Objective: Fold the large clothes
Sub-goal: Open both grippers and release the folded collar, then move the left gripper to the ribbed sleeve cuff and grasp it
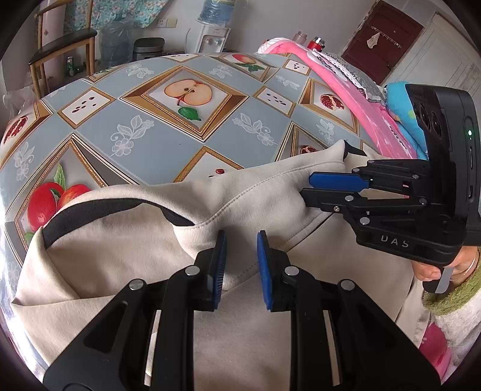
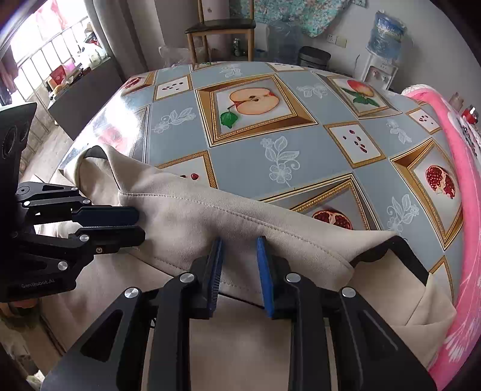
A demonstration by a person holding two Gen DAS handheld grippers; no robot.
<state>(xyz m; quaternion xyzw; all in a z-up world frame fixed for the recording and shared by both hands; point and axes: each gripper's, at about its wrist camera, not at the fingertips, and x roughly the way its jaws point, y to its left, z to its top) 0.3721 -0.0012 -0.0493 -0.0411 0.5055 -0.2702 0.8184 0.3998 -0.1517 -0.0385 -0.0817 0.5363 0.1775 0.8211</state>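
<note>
the beige garment [image 1: 240, 210], trimmed in black, lies bunched at the near edge of the table [image 1: 168, 132] with its fruit-print cloth; a pink blanket [image 1: 354, 99] runs along the table's right side, close to the garment's corner. a chair [image 2: 221, 27] and water dispenser [image 2: 381, 54] stand well behind. the left gripper [image 1: 240, 249] and right gripper [image 2: 239, 255] both angle steeply down, side by side, each with a raised fold of the garment between its slightly parted pads; whether the pads press on it cannot be told.
</note>
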